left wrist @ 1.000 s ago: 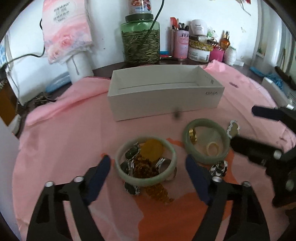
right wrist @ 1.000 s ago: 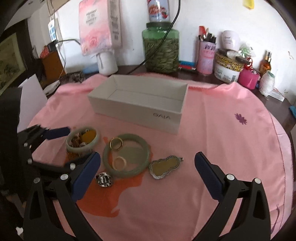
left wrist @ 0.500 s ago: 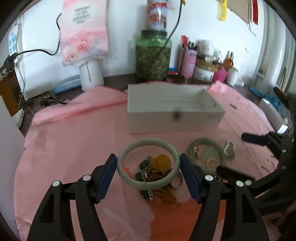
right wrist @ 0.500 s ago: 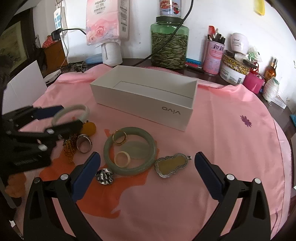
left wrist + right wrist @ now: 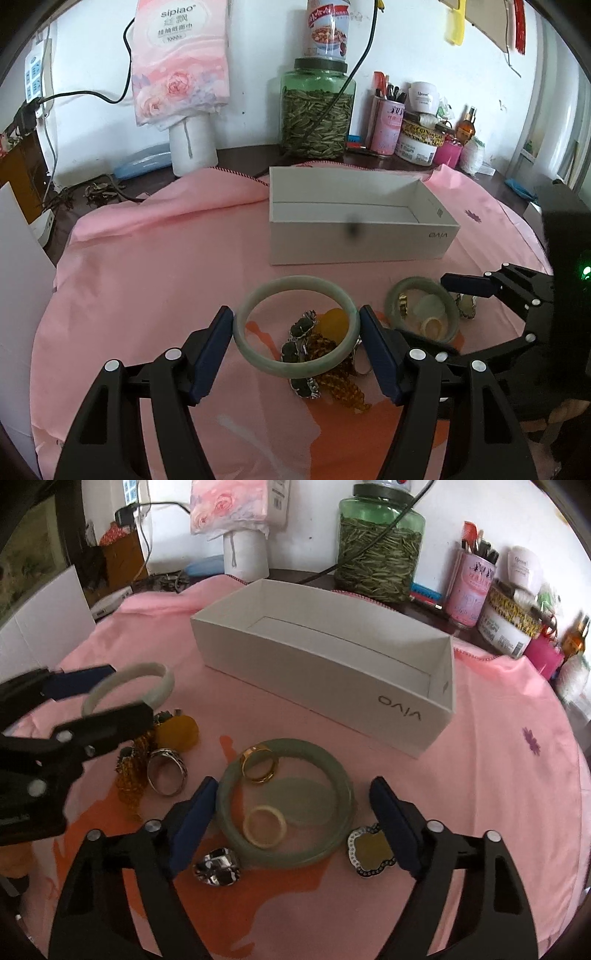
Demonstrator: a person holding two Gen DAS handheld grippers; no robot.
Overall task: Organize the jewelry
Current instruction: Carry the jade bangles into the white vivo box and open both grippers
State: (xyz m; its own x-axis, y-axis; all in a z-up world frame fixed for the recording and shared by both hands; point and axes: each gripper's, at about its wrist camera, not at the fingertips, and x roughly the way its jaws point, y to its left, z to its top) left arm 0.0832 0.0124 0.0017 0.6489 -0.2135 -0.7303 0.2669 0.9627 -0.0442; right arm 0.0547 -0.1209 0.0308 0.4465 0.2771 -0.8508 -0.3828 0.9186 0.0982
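My left gripper [image 5: 295, 328] is shut on a pale green jade bangle [image 5: 258, 350] and holds it lifted above the pink cloth; the bangle also shows in the right wrist view [image 5: 147, 679]. Under it lie amber beads [image 5: 340, 380], a yellow pendant [image 5: 177, 733] and a silver ring [image 5: 166, 771]. My right gripper [image 5: 291, 819] is open, its fingers either side of a darker green bangle [image 5: 332, 768] that lies flat around a gold ring [image 5: 258, 764], a cream ring [image 5: 264, 827] and a jade disc [image 5: 306, 801]. An open white box [image 5: 332, 672] stands behind.
A silver charm [image 5: 218, 866] and a gourd-shaped pendant [image 5: 371, 851] lie near my right fingers. A green jar [image 5: 317, 110], tissue pack [image 5: 181, 62], pen cup [image 5: 386, 125] and cosmetics line the back wall. A white panel [image 5: 44, 627] stands at the left.
My left gripper closed on the pale bangle and lifted it off the pile. My right gripper moved forward and down until its fingers flank the darker bangle.
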